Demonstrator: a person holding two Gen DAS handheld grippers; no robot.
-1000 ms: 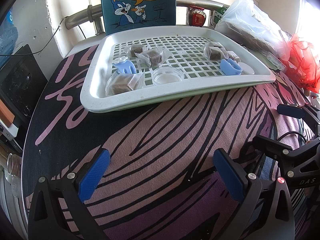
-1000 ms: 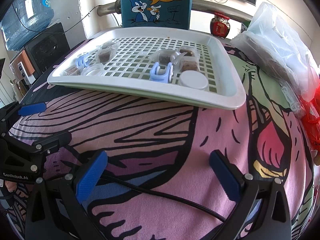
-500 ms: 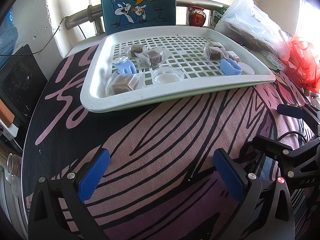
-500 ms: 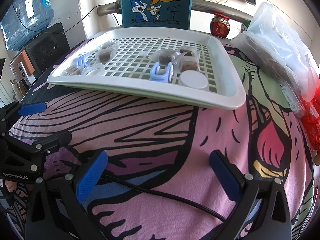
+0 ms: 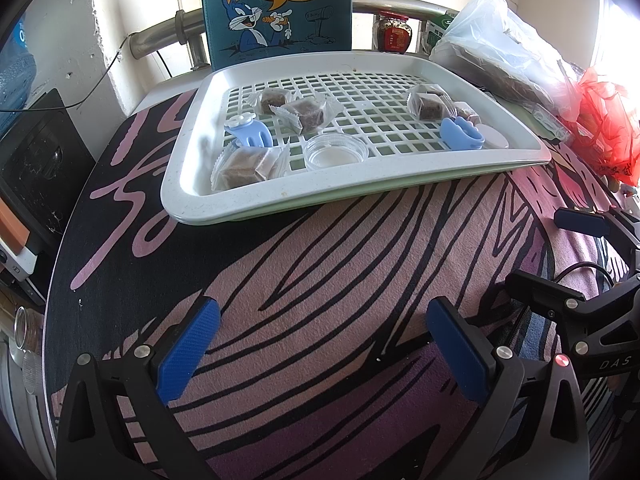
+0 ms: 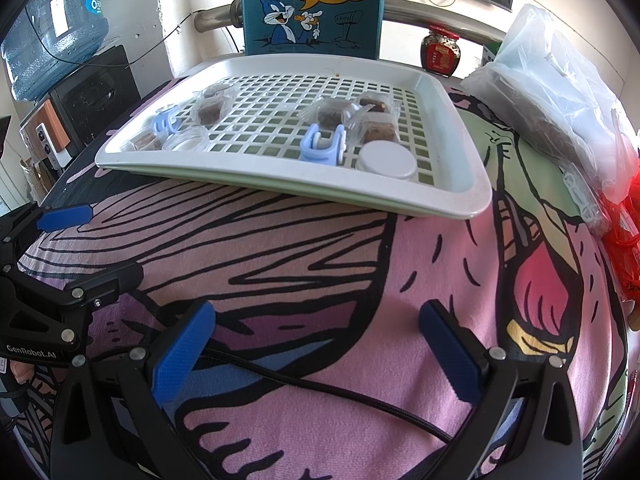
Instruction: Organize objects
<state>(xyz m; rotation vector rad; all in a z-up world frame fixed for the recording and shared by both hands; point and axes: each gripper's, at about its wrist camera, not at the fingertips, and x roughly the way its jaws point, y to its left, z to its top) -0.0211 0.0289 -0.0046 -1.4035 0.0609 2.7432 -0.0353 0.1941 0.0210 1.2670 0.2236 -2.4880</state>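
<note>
Hovering low over the tablecloth, left gripper and right gripper, jaws apart (empty), facing tray.

tray: your tray's white, grid floor, pale green one under it
clips: light blue, two of them
wrapped cubes: brown in clear wrap
lid: white
dish: clear
cloth: pink, bold black lines, green patch on your right
board: teal, blue-grey rabbit, orange bubble
pads: your finger pads are blue on black
bag: red
</note>
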